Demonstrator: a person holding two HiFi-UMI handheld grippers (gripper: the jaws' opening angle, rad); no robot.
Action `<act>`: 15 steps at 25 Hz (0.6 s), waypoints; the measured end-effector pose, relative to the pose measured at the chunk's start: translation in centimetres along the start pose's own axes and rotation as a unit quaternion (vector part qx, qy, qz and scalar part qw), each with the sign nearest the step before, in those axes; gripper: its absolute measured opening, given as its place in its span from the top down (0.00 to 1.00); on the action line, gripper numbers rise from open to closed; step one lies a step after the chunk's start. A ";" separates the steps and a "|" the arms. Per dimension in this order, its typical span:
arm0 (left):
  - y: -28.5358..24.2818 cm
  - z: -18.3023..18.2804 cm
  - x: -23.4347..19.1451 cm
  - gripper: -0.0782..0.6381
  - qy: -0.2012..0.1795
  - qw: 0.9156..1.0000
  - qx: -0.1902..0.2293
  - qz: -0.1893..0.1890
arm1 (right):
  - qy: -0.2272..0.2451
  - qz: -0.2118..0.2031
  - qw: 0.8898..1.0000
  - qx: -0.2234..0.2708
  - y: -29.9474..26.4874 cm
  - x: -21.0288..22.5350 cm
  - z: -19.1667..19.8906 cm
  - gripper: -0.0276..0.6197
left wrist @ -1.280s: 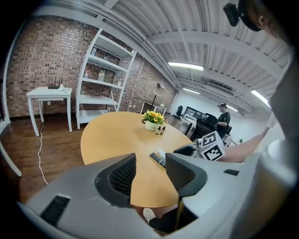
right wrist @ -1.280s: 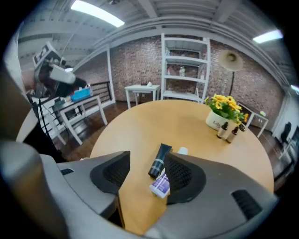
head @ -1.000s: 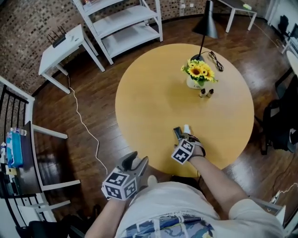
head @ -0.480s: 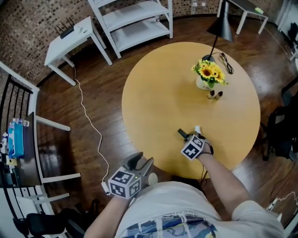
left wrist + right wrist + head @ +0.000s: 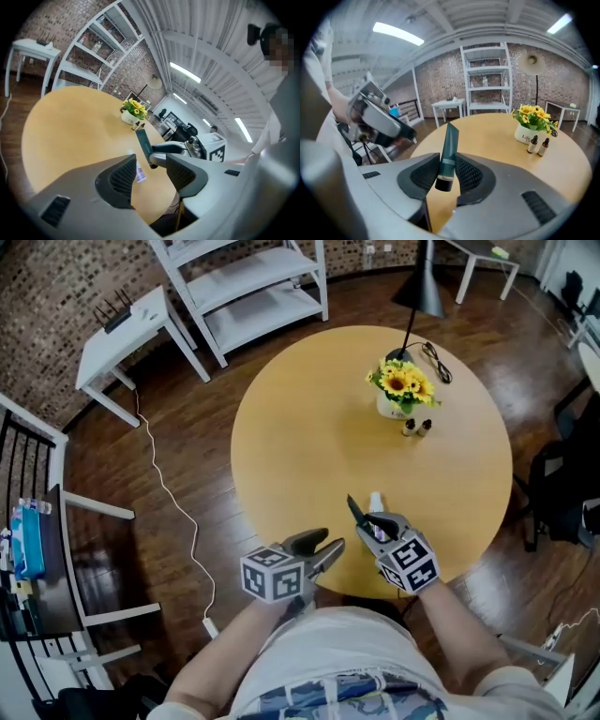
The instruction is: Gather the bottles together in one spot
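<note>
Right gripper [image 5: 449,171] [image 5: 373,524] had its jaws pinching a dark green tube [image 5: 449,150] [image 5: 354,512]. They had just been closing, and both pads pressed on the tube near its cap. The black cap pointed back toward the gripper body, and the flat end stood out past the tips, a little tilted. The tube was in the air, not touching the round table [image 5: 309,446].

Just past the tips of this gripper, a white bottle [image 5: 376,502] with a purple label lay on its side on the table. It was close to the tube, but I could not tell if they touched.

Left gripper [image 5: 326,545] [image 5: 151,174] was just beside the right one, at the near edge of the table. Its jaws were spread apart with nothing between the pads — only the table and the white bottle [image 5: 139,172] showed through the gap, further ahead.

Far ahead of both grippers, on the other side of the table, two small brown dropper bottles [image 5: 416,427] [image 5: 536,145] stood upright, side by side. They were just in front of a white flower pot [image 5: 387,409] with sunflowers [image 5: 401,382]. Behind the pot stood a black lamp [image 5: 417,287].
</note>
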State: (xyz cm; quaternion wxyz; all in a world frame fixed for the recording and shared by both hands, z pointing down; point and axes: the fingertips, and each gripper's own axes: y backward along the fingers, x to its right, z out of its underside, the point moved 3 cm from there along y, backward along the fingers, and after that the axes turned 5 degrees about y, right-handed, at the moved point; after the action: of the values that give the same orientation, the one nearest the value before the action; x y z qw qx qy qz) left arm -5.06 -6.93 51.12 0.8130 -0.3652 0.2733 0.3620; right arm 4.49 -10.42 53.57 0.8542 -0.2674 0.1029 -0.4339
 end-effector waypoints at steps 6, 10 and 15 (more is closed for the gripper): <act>-5.0 -1.6 4.7 0.59 0.058 0.983 0.003 0.176 | -0.039 -0.041 0.991 0.123 5.2 -2.5 -2.5 0.77; -6.7 -1.3 6.7 0.66 0.031 0.978 0.005 0.204 | -0.055 -0.040 0.989 0.132 7.1 -1.9 -1.5 0.77; -8.3 -1.9 6.9 0.70 -0.108 0.988 0.004 0.109 | -0.055 0.022 0.994 0.093 10.7 1.5 0.4 0.73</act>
State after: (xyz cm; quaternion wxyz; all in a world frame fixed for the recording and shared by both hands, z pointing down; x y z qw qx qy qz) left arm 5.20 -9.65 48.37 0.7950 -0.2886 0.2239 0.4843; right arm 12.90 -6.27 48.12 0.8890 -0.2079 0.0207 -0.4074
